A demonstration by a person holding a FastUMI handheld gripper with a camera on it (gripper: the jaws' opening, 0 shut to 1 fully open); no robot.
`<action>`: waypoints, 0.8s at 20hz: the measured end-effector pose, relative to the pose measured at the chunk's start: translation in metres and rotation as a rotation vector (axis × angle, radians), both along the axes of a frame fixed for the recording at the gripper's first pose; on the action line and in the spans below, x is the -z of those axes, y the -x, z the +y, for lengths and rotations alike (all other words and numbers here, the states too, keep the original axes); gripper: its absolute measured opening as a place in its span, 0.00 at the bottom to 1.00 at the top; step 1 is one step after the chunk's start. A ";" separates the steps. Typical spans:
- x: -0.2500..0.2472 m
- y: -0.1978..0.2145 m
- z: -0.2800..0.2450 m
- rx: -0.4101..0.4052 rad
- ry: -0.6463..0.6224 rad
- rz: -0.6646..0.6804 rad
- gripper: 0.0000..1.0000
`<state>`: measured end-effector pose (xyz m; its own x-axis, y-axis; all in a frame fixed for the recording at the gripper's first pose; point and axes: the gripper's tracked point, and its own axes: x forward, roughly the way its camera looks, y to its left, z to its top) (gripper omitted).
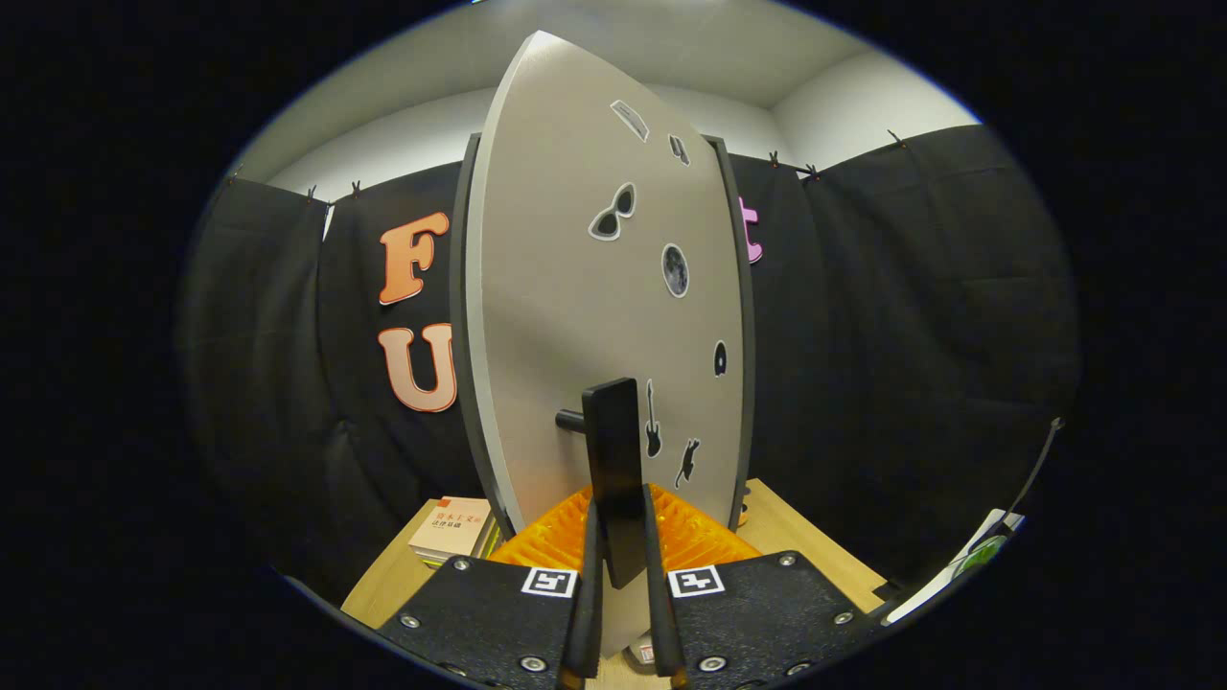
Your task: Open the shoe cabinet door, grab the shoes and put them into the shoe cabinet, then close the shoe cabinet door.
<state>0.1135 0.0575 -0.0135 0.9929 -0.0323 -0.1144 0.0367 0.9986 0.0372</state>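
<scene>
Gripper (pixel 621 575): lower centre of frame, fingers drawn in close, both pressing on the door handle (pixel 613 470), a dark upright bar clamped between them. A short peg joins the handle to the door at its left side.

Shoe cabinet door (pixel 575 316): pale grey panel, centre of frame, swung partly open, edge-on toward the camera; small dark stickers (sunglasses, moon, guitar, cat) on its face.

Cabinet frame (pixel 736 316): dark edges visible behind the door, left and right.

Table (pixel 796 537): light wood, lower frame.

Book (pixel 451 527): lower left on the table, beside the door's foot.

Shoes: cannot tell where.
</scene>
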 end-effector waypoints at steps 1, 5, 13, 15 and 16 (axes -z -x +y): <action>-0.001 0.005 -0.013 0.014 -0.003 -0.001 0.17; 0.006 0.014 -0.043 0.057 0.000 0.015 0.17; 0.010 0.023 -0.107 0.138 0.032 0.008 0.17; 0.010 0.025 -0.119 0.152 0.015 0.008 0.17; 0.010 0.028 -0.128 0.162 0.009 0.005 0.17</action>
<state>0.0857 -0.0704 -0.0231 0.9740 -0.1933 -0.1180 0.1978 0.9798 0.0279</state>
